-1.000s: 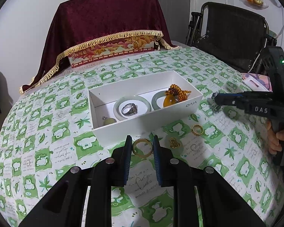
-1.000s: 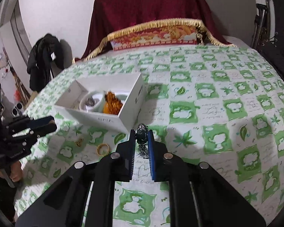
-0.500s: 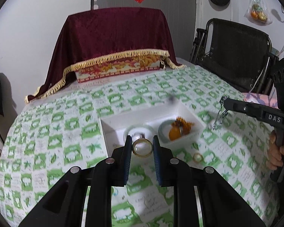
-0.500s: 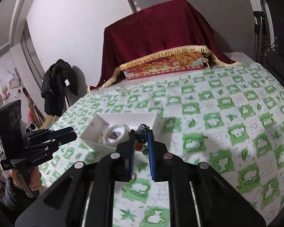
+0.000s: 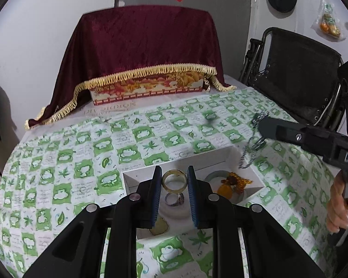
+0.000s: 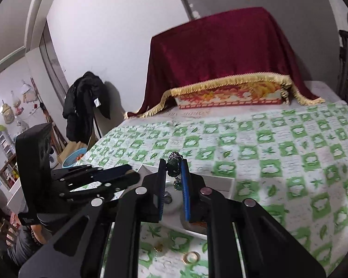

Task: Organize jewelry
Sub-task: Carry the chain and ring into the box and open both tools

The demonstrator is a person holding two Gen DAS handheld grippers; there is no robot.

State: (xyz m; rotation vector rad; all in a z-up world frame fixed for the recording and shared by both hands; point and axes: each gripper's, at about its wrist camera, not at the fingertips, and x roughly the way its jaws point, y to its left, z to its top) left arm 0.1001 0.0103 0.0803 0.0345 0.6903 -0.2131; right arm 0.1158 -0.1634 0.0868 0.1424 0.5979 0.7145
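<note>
My left gripper (image 5: 174, 180) is shut on a yellowish ring (image 5: 174, 180) and holds it above the open white box (image 5: 220, 156). In the box lie a silver ring (image 5: 174, 199), a pale bangle (image 5: 217, 176), an amber bead piece (image 5: 234, 184) and a pale pendant (image 5: 159, 225). My right gripper (image 6: 175, 169) is shut on a dark green pendant with a silver chain (image 6: 173, 163) and hangs over the box's right end; the chain (image 5: 251, 148) dangles from it in the left wrist view. The left gripper's body (image 6: 97, 178) shows at the left of the right wrist view.
A green-and-white checked cloth (image 5: 58, 162) covers the table. A gold ring (image 6: 190, 257) and a small gold piece (image 6: 159, 246) lie on it before the box. A maroon-draped stand (image 5: 141, 53) stands at the back, a black folding chair (image 5: 294, 74) at the right.
Both grippers have risen and moved forward over the box with their pieces. The left gripper lifted the ring off the cloth; the right lifted the pendant.
</note>
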